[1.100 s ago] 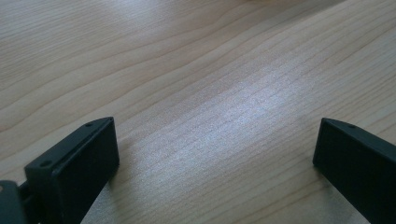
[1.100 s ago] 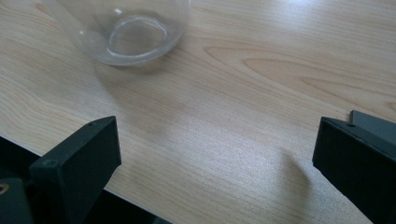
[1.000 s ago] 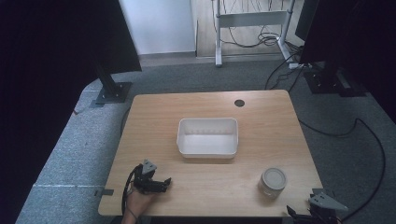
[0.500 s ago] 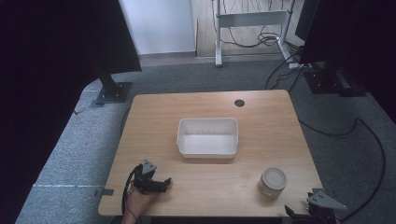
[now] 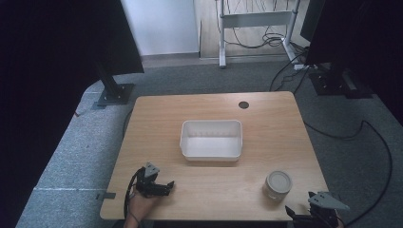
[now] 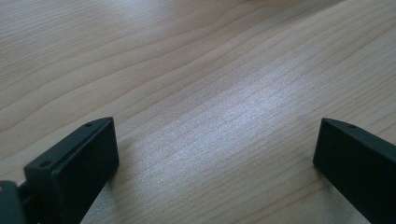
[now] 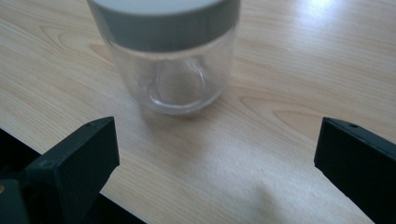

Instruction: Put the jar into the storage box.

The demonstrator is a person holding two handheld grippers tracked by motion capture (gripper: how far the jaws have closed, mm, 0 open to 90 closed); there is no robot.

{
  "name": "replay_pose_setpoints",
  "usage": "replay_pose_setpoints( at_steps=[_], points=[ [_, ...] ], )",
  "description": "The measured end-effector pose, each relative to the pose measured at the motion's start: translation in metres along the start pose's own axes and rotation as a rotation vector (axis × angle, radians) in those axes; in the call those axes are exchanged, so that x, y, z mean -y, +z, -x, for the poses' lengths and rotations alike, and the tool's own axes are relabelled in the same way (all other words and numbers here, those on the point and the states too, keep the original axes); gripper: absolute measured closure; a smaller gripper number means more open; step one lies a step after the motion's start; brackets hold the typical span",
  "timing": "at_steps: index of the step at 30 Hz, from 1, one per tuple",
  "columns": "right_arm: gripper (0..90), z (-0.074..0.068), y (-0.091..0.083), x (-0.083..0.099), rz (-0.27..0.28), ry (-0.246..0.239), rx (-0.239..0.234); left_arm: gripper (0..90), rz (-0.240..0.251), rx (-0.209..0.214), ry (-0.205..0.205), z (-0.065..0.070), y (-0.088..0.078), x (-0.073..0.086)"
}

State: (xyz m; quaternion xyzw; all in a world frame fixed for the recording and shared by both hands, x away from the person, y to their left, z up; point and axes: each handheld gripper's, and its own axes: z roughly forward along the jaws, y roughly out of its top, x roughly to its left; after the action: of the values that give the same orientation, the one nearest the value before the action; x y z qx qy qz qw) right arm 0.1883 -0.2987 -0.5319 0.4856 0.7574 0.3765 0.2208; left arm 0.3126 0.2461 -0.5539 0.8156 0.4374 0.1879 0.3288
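Upright clear jar [image 5: 278,185] (seemingly empty), grey-lidded

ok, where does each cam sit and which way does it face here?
High view: above the near edge, facing forward and down on the table; a hand holds the left gripper.
Left gripper view: low over bare wood, own jaws apart.
Right gripper view: at the near edge, facing the jar.
Shared: high and right gripper views both show the jar.
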Motion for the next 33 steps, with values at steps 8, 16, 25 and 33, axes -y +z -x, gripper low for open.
replay_pose_setpoints(
  at_steps=[8, 16, 25, 33],
  points=[
    [0.0, -0.004, 0.003, -0.008, 0.015, -0.014, -0.017, 0.0, 0.004, 0.001, -0.002, 0.000, 0.000, 0.000],
    [0.0, -0.008, 0.009, -0.017, 0.026, -0.030, -0.036, 0.0, 0.004, 0.001, -0.003, 0.000, 0.000, 0.000],
    [0.0, -0.011, 0.017, -0.024, 0.022, -0.043, -0.048, 0.0, 0.003, 0.000, -0.003, 0.000, 0.000, 0.000],
    [0.0, -0.013, 0.022, -0.031, 0.020, -0.053, -0.055, 0.0, 0.002, 0.000, -0.002, 0.000, 0.000, 0.000]
  ],
)
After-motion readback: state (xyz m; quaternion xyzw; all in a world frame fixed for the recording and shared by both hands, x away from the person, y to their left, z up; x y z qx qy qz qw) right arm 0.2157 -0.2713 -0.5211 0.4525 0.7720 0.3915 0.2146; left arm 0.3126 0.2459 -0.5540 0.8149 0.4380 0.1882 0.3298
